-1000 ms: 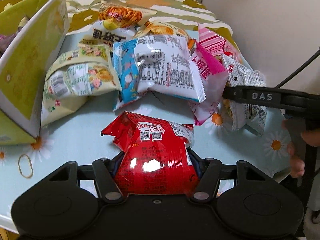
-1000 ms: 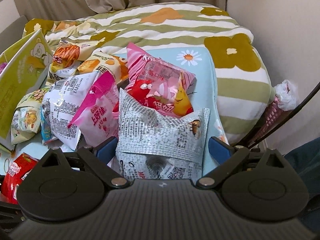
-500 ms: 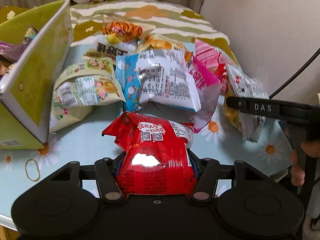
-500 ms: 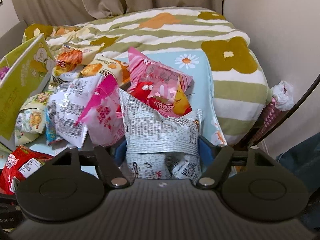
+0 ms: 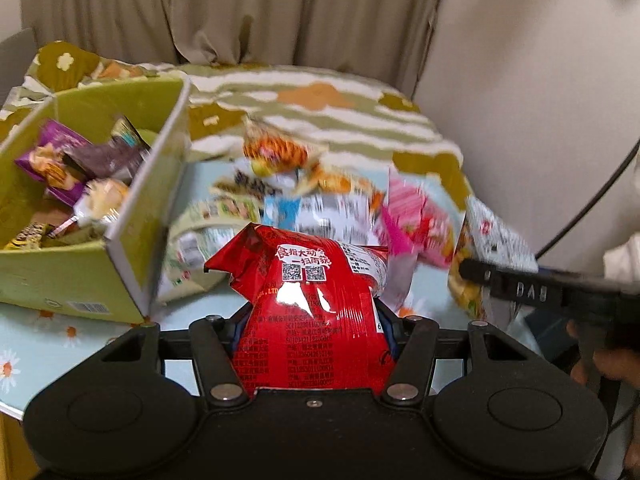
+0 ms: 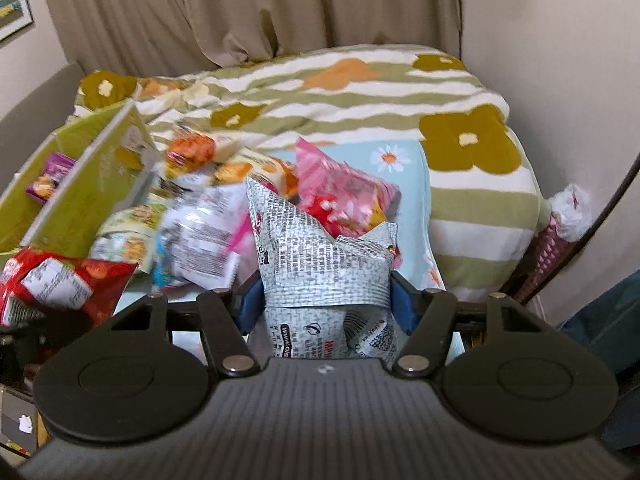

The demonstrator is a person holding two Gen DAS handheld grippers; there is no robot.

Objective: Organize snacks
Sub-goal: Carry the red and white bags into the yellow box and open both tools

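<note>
Left wrist: left hand-held gripper (image 5: 314, 320) clamps red snack bag (image 5: 316, 300); right hand-held gripper (image 6: 326, 300) clamps grey printed packet (image 6: 324, 264).

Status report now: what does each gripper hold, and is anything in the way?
Left gripper shut on red snack bag. Right gripper shut on grey printed snack bag. Green box open, partly filled. Loose snack pile lies beside box.

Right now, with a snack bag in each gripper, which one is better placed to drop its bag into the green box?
Left. The left gripper holds the red bag right beside the open green box; the right gripper, with the grey printed bag, sits farther over, past the snack pile.
</note>
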